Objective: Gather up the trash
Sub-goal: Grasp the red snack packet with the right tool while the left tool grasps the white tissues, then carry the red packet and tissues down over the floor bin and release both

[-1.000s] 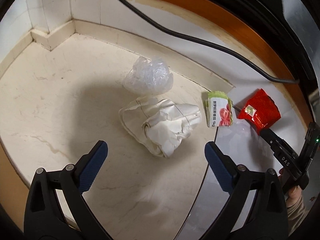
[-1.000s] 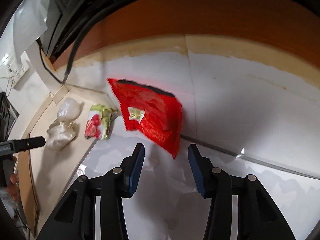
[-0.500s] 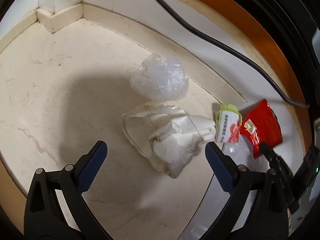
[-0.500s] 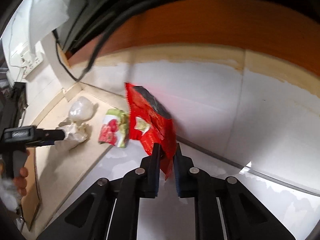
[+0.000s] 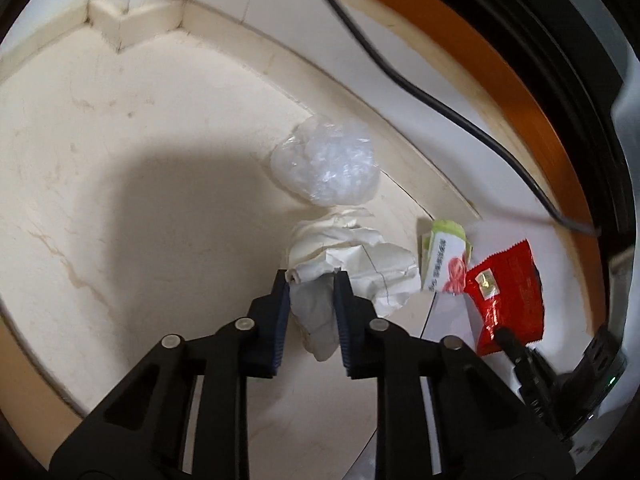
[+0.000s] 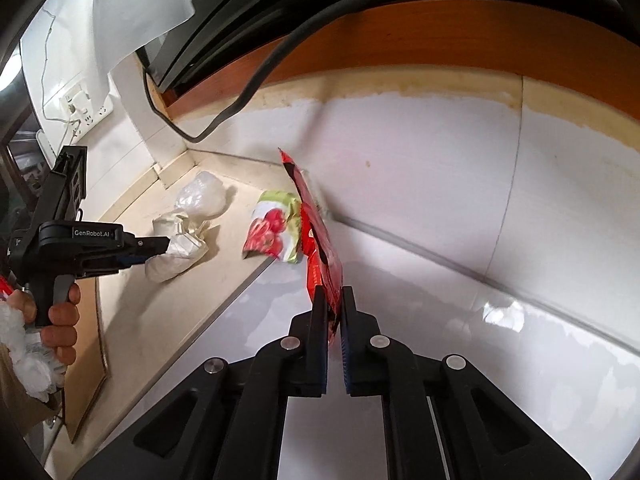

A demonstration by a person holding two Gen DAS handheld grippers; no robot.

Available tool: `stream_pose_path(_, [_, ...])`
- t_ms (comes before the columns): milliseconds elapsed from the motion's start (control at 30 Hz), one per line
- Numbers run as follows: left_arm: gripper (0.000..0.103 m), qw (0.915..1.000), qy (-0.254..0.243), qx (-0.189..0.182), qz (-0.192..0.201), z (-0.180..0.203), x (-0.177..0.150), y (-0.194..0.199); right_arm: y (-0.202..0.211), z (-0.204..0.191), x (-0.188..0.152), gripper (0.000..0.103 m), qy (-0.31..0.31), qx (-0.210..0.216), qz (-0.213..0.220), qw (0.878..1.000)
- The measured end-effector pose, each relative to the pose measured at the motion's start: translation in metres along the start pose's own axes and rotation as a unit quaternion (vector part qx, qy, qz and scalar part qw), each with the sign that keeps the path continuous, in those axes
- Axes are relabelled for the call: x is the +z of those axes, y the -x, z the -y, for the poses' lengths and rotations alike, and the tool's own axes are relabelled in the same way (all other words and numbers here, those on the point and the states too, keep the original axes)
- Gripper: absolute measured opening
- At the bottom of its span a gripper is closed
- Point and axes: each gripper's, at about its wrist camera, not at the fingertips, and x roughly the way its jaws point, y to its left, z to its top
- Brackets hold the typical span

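In the left wrist view my left gripper [image 5: 311, 280] has its jaws closing on the crumpled white paper [image 5: 372, 264], whose near fold sits pinched between the pads. A clear plastic wad [image 5: 326, 168] lies just behind it, with a green-and-white fruit packet [image 5: 444, 260] to the right. In the right wrist view my right gripper [image 6: 331, 294] is shut on the lower corner of the red wrapper [image 6: 316, 232], which stands on edge, lifted off the white surface. The left gripper [image 6: 160, 246] and the paper [image 6: 180, 256] show at the left there.
A black cable [image 5: 440, 100] runs along the wall above an orange wooden strip [image 5: 532, 120]. The beige stone surface [image 5: 140, 160] ends in a corner with a raised kerb. A glossy white panel [image 6: 440, 320] lies on the right. The hand [image 6: 60, 320] on the left gripper also holds white plastic [image 6: 24, 352].
The left jaws went from wide open to closed on the crumpled paper. The right jaws closed on the red wrapper's corner and tipped it up on edge.
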Motion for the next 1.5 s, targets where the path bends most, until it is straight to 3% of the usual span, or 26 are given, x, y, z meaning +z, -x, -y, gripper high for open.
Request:
stream_pose_path(100, [0.015,0.9995,-0.028,0.015,0.003,0.004,-0.007,0.009,0.015,0.002,-0.010,0.005,-0.004,0.004,-0.002,1.000])
stream_pose_path(133, [0.006,0.9992,-0.037,0.015,0.006,0.005,-0.011,0.016,0.018,0.000,-0.012,0.004,-0.006,0.007,-0.001,1.000])
stream_pose_path(500, [0.005,0.9957,-0.083,0.030,0.028,0.012,-0.048,0.068,0.075,-0.024,-0.038,0.003,-0.021,0.029,0.021,0.999])
stream_pose_path(700, [0.005,0.9910,-0.120,0.025,0.054,0.033,-0.085,0.118,0.121,-0.049,-0.053,0.003,-0.019,0.052,0.039,0.998])
stream_pose_path(933, [0.005,0.9891,-0.130,0.005,0.070,0.050,-0.150,0.186,0.183,-0.081,-0.077,0.003,-0.021,0.084,0.047,0.995])
stream_pose_path(1167, [0.005,0.9896,-0.114,0.013,0.087,0.046,-0.218,0.237,0.252,-0.115,-0.120,0.003,-0.005,0.115,0.046,0.992])
stream_pose_path(1500, [0.005,0.9901,-0.089,0.056,0.092,0.025,-0.318,0.274,0.307,-0.164,-0.192,0.003,0.061,0.157,-0.015,0.986])
